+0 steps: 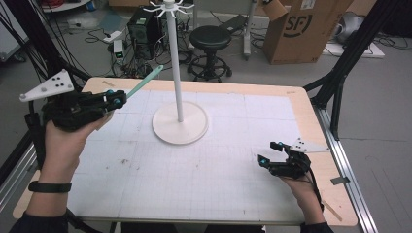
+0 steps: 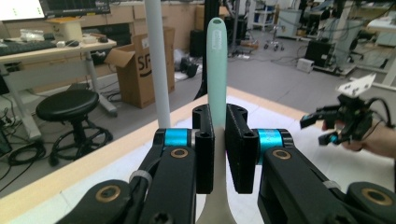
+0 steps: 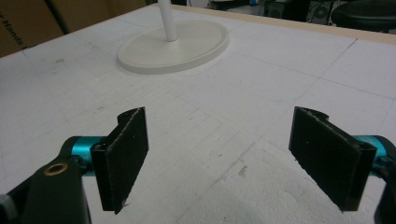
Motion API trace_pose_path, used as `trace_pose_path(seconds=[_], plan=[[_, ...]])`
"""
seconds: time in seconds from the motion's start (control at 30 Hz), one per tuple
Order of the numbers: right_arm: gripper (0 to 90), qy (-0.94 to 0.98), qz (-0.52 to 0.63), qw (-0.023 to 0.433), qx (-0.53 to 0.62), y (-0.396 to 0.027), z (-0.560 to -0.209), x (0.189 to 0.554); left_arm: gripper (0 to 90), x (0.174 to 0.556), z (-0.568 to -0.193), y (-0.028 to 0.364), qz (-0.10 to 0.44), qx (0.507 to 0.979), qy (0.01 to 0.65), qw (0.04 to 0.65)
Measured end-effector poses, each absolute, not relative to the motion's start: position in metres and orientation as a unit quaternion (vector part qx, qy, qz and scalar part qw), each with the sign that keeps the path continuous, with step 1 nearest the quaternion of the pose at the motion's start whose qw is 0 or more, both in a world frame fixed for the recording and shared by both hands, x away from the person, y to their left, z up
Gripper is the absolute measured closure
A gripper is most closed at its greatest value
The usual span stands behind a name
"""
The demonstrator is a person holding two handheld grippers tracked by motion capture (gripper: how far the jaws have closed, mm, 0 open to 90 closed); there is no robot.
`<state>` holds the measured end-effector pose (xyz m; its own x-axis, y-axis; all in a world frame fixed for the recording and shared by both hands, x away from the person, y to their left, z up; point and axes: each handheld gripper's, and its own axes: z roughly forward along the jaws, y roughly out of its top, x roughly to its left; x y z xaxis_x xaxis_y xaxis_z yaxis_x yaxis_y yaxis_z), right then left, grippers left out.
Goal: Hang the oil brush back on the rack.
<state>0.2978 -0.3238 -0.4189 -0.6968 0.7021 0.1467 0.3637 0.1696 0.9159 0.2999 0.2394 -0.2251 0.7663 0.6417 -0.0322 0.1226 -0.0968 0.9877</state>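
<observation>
Risk: my left gripper (image 1: 116,101) pinches the mint spoon (image 2: 216,65) low on its handle, so the long end could swing & knock the white stand (image 1: 179,63) w/ hooks on top, or slip. The spoon sits clenched btwn both fingers (image 2: 204,140), handle sticking out past the tips, above the tabletop (image 1: 194,174). My right gripper (image 1: 271,153) is spread, empty, near the tabletop's right side.

Matt mint plastic spoon (image 2: 216,70); smooth white stand (image 1: 180,127); worktop (image 1: 194,170) of rough white sheet with pale wood edging; claw pads (image 3: 126,154) rough black.
</observation>
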Motion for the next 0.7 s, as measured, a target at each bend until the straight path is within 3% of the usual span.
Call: trace_pose_path(seconds=[0.7], plan=[[19.3, 0.747, 0.540, 0.156, 0.355, -0.326, -0.419, 0.299, 82.3, 0.320, -0.167, 0.242, 0.221, 0.699, 0.279, 0.620]])
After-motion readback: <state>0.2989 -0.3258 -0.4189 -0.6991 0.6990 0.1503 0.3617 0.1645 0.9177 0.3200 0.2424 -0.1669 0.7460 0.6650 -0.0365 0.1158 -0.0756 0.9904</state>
